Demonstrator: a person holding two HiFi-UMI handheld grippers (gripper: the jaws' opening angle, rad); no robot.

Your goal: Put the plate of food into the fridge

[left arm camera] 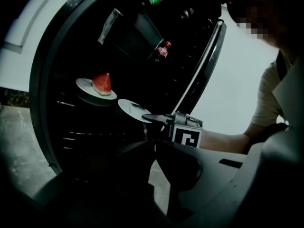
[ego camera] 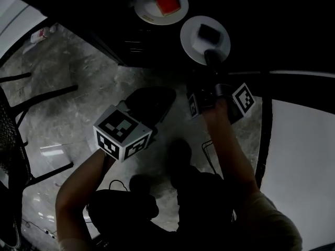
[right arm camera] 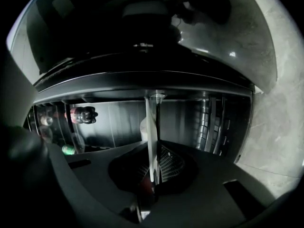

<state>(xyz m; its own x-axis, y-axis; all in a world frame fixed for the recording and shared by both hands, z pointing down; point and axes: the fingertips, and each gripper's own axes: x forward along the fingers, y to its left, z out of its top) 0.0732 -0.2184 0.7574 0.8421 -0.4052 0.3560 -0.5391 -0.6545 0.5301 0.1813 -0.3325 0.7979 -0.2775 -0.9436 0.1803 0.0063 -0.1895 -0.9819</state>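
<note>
In the head view a white plate [ego camera: 194, 42] carrying a dark piece of food [ego camera: 209, 33] is held out at the dark open fridge [ego camera: 131, 41], with my right gripper [ego camera: 212, 55] shut on its near rim. The right gripper view shows that plate [right arm camera: 151, 141] edge-on, clamped between the jaws of my right gripper [right arm camera: 153, 175]. From the left gripper view the plate [left arm camera: 133, 110] hovers just right of a second plate with a watermelon slice [left arm camera: 100, 84] resting on a shelf. My left gripper [ego camera: 157, 99] hangs lower, over the floor, its jaws together and holding nothing.
The watermelon plate [ego camera: 161, 6] lies left of the held plate. The fridge door [left arm camera: 204, 65] stands open at the right, with bottles [left arm camera: 163, 50] in its racks. Wire shelves [right arm camera: 213, 122] line the interior. A black chair frame [ego camera: 31, 103] stands on the grey floor at left.
</note>
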